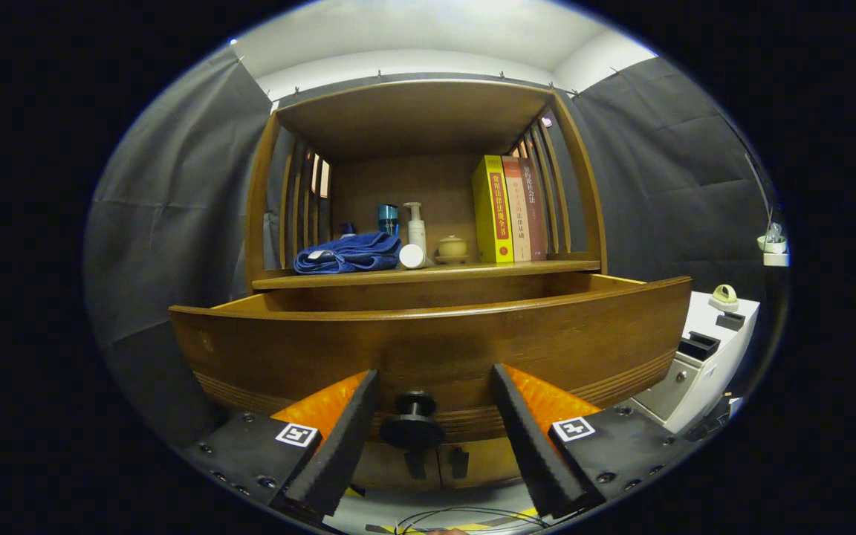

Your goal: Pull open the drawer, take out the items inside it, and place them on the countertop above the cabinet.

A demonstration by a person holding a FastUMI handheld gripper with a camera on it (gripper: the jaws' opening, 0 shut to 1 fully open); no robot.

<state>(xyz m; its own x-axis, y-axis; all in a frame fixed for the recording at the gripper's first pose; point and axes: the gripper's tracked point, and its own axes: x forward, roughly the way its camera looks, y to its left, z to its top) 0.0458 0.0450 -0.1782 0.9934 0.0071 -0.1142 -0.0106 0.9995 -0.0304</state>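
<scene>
Below the tabletop's front edge, the drawer (428, 342) stands pulled out; the jaws, spread wide and gripping nothing, flank its knob (413, 422), apparently just released.

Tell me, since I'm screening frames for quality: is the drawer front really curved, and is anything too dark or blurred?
Gripper view: the fisheye bows the drawer front and the countertop edge, so the curve may be distortion; the shelf items, towel and books, are lit and sharp; the drawer's inside is hidden behind its front; the knob sits dark between the open tongs, untouched.
</scene>
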